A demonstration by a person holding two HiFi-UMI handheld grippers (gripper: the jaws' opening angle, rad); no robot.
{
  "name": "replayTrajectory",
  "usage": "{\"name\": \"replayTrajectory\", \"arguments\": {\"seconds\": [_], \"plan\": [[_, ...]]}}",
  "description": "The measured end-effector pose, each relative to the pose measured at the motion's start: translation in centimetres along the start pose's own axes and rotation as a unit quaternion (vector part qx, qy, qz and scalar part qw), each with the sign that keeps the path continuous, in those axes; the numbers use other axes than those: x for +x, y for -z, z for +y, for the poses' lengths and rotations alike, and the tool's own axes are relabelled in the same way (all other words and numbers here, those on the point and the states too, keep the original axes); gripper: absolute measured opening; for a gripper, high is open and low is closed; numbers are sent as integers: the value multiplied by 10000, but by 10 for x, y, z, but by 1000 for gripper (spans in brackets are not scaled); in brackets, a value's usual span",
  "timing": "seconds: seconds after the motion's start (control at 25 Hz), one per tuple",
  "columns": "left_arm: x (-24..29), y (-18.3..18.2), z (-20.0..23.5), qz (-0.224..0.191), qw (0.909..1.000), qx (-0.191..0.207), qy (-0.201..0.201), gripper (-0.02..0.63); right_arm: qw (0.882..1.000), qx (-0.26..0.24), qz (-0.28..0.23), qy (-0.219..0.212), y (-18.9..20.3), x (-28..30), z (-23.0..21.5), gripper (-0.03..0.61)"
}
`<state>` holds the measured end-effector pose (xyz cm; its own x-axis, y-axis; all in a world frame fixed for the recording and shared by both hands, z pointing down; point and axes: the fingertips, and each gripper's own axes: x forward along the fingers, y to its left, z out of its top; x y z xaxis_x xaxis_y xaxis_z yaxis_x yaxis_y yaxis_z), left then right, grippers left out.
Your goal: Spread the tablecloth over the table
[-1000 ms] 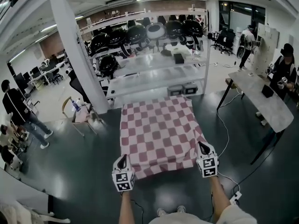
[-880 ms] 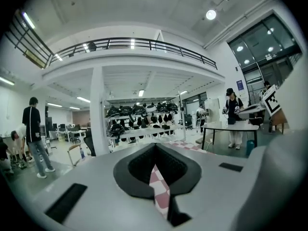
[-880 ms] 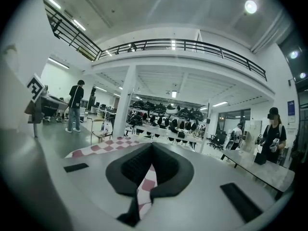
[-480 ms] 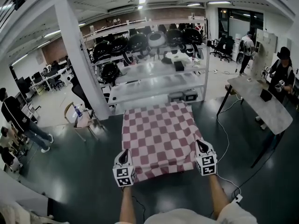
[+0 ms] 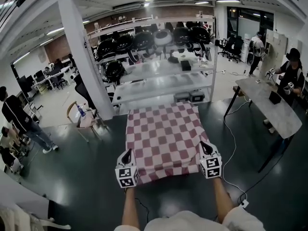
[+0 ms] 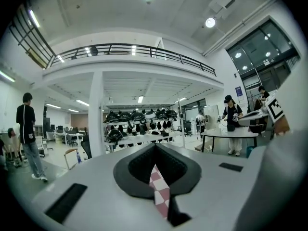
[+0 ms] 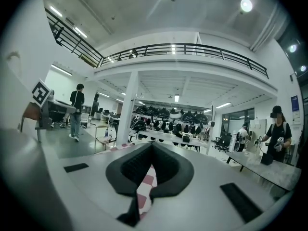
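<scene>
A red-and-white checked tablecloth (image 5: 163,138) lies stretched over a table in the middle of the head view, its near edge hanging in front of me. My left gripper (image 5: 126,154) is shut on the cloth's near left corner. A strip of the checked tablecloth (image 6: 159,189) shows pinched between its dark pads. My right gripper (image 5: 206,148) is shut on the near right corner. In the right gripper view the tablecloth (image 7: 146,189) is likewise clamped between the pads. Both grippers point level toward the far end.
A white shelf rack (image 5: 159,76) with black helmets stands just beyond the table. A white pillar (image 5: 82,57) rises at the left, with a chair (image 5: 79,119) beside it. A long grey table (image 5: 269,105) and a person (image 5: 291,73) are at the right; people (image 5: 19,114) stand at the left. A cable (image 5: 233,143) lies on the floor.
Both grippers have risen slightly with the cloth's near corners still held. The near edge of the cloth is pulled a little tauter and higher.
</scene>
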<state>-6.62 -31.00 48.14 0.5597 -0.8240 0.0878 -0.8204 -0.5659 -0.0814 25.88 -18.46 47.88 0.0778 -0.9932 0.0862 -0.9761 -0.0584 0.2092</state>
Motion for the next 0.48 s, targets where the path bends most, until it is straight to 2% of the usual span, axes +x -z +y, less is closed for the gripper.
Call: {"name": "replayTrajectory", "arguments": {"seconds": [0.48], "plan": [[10, 9, -12, 78, 9999, -21, 126, 26, 9998, 100, 164, -74, 18, 6, 2, 14]]}}
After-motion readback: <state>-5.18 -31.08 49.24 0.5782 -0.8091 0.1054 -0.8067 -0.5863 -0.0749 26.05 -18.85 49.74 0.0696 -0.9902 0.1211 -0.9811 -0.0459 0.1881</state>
